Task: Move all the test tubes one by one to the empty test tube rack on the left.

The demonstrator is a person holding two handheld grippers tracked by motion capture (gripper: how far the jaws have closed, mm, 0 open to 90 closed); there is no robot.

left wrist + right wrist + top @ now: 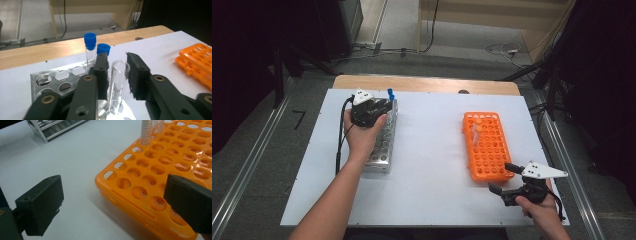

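Note:
My left gripper (382, 106) hangs over the far end of a metal tube rack (384, 145). In the left gripper view its jaws straddle a clear uncapped tube (118, 82) that stands in a hole of the metal rack (50, 80). The right jaw is at the tube's rim and a thin gap shows on the left side. Two blue-capped tubes (90, 42) stand just behind. My right gripper (504, 179) is open at the near corner of an orange rack (487, 150), with nothing between its jaws. A graduated tube (146, 132) stands in the orange rack (140, 192).
A white sheet (432, 165) covers the table, with a wooden edge (427, 84) at the far side. Cables lie on the floor (507, 50) beyond the table. Bare sheet lies between the two racks.

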